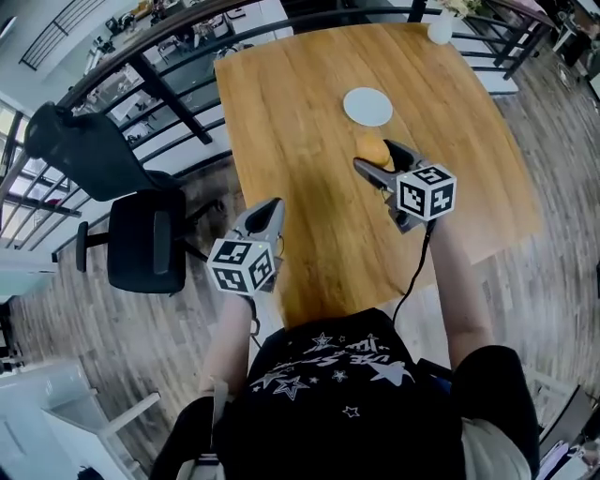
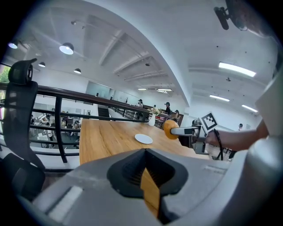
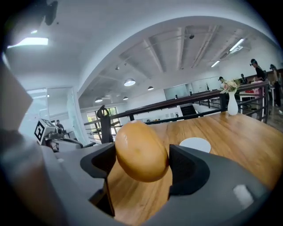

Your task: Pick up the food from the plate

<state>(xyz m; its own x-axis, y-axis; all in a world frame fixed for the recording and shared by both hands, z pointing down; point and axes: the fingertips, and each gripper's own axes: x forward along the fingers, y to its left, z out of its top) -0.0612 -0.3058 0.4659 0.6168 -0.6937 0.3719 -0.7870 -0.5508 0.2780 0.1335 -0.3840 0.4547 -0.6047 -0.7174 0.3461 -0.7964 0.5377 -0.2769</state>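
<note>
Food (image 3: 141,152) gripped by right claw (image 1: 382,157), plate (image 1: 367,106) empty

Left claw (image 1: 263,212) closed on nothing, over the desk's (image 1: 281,112) near edge, well apart from the food. Right claw is the nearer: pads clamp the orange oval's sides, long axis tilted near upright between them. Food hangs above the desk, just nearer the person than the white plate. Pick looks done; next likely carry clear.

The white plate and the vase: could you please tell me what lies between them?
Only bare wooden table top; the head view shows nothing between the plate and the vase.
</note>
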